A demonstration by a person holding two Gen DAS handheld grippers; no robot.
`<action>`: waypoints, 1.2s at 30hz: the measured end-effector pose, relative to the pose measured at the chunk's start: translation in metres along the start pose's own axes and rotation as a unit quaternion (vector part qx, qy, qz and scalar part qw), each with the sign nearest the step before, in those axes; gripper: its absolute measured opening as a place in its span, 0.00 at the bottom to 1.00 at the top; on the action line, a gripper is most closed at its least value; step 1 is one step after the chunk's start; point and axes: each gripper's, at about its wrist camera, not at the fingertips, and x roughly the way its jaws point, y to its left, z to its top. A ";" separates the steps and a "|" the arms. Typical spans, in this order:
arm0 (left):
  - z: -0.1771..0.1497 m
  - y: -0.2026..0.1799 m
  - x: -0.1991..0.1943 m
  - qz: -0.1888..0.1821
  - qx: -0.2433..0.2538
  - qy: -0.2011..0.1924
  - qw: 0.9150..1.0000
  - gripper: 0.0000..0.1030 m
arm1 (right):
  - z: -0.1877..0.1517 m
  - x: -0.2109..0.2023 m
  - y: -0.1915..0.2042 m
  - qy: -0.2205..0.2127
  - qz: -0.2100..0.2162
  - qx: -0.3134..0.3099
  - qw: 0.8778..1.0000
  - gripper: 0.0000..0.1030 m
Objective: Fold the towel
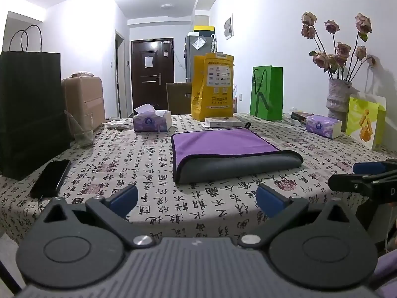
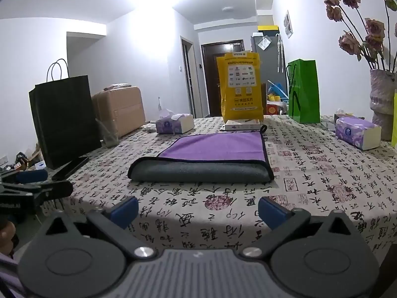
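A purple towel (image 1: pixel 223 144) with a grey underside and dark trim lies on the table, its near edge folded over as a grey band (image 1: pixel 238 167). It also shows in the right wrist view (image 2: pixel 213 146). My left gripper (image 1: pixel 197 198) is open and empty, near the table's front edge, short of the towel. My right gripper (image 2: pixel 198 209) is open and empty, also short of the towel. Each gripper shows at the side of the other's view, the right one (image 1: pixel 367 178) and the left one (image 2: pixel 29 183).
A black phone (image 1: pixel 50 178) and a black paper bag (image 1: pixel 29 114) stand at the left. Tissue packs (image 1: pixel 151 120) (image 1: pixel 322 125), a yellow bag (image 1: pixel 213 87), a green bag (image 1: pixel 266 93), a white box (image 1: pixel 223 123) and a vase of flowers (image 1: pixel 338 96) line the back and right.
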 end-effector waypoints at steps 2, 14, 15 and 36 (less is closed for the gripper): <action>-0.001 0.001 0.000 0.000 0.001 0.000 1.000 1.00 | 0.000 0.000 -0.001 0.000 0.001 0.001 1.000 1.00; -0.001 0.002 -0.001 -0.002 0.004 -0.005 1.000 1.00 | 0.001 0.001 -0.001 -0.001 -0.005 0.005 1.000 1.00; -0.001 0.002 -0.001 -0.002 0.004 -0.004 1.000 1.00 | 0.001 0.001 0.000 -0.001 -0.005 0.005 1.000 1.00; -0.002 0.001 -0.001 -0.002 0.007 -0.003 1.000 1.00 | 0.000 0.002 -0.002 0.004 -0.007 0.007 1.000 1.00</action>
